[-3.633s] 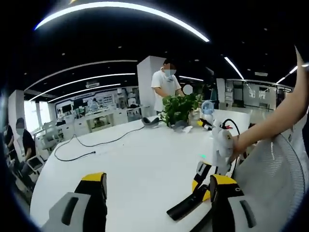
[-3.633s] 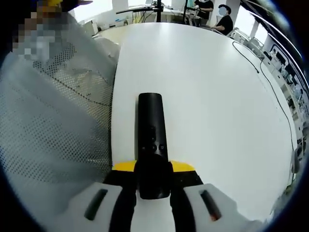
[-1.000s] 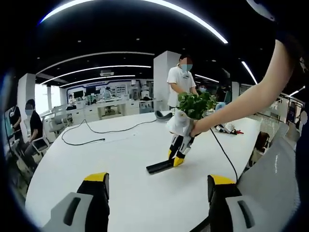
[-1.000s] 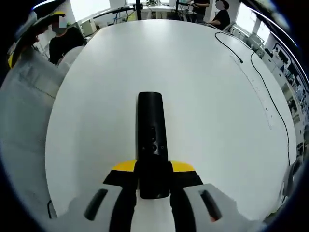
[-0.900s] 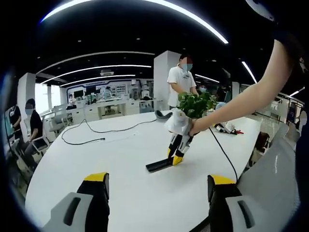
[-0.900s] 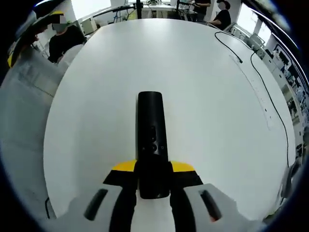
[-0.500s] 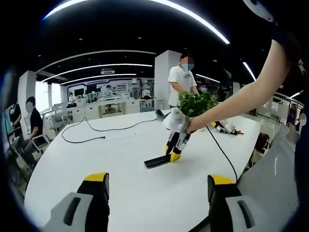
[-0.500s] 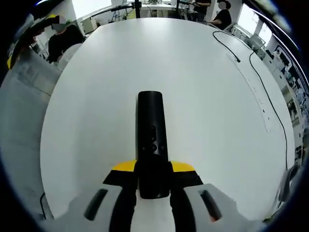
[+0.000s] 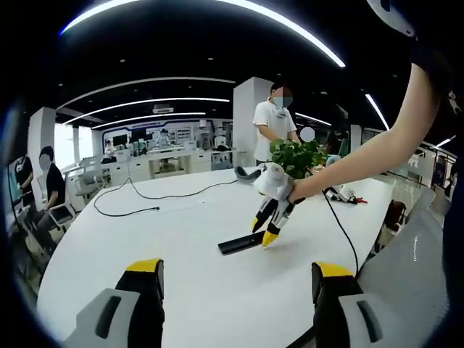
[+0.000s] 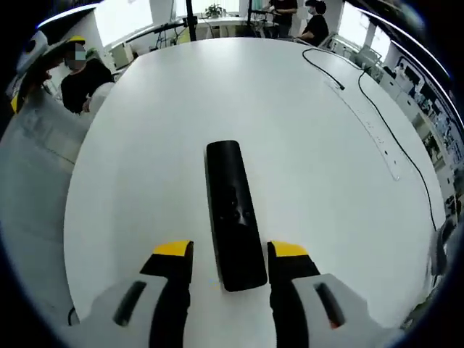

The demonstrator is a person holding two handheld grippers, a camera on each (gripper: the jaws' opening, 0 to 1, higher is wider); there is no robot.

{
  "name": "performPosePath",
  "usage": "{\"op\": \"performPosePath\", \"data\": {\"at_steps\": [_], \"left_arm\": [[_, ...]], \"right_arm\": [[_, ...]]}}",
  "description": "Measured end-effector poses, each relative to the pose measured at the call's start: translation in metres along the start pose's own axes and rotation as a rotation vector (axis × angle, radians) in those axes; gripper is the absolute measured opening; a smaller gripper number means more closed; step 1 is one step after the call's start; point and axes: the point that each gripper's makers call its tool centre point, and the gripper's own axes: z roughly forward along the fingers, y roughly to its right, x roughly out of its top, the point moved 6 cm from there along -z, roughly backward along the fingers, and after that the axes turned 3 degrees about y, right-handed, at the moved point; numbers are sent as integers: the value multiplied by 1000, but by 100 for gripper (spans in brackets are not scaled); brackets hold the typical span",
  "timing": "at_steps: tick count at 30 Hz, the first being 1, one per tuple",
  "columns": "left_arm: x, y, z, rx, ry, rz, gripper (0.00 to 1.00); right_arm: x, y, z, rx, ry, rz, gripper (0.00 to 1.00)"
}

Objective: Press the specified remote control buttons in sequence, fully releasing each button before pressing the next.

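A black remote control [image 10: 233, 214] lies flat on the white table [image 10: 319, 217], its small buttons facing up. My right gripper [image 10: 230, 250] stands open over the remote's near end, one yellow-tipped jaw on each side with a gap to it. In the left gripper view the remote [image 9: 243, 241] rests mid-table, and the right gripper [image 9: 270, 230], held by a person's arm, hovers at its right end with jaws spread. My left gripper [image 9: 235, 272] is open and holds nothing, well short of the remote.
A black cable [image 9: 138, 212] snakes over the far left of the table. A potted plant [image 9: 297, 154] and a standing person [image 9: 274, 123] are at the far end. A grey mesh chair [image 10: 32, 188] borders the table's left edge in the right gripper view.
My right gripper, shut on the remote earlier, has opened and let it go onto the table. The remote now sits slightly askew between the jaws. The left gripper stays open.
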Motion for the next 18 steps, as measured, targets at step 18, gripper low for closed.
{"op": "performPosePath", "data": {"at_steps": [18], "left_arm": [[4, 3, -2, -12, 31, 33, 88]], "right_arm": [[5, -57, -99, -318, 428, 298, 81]]}}
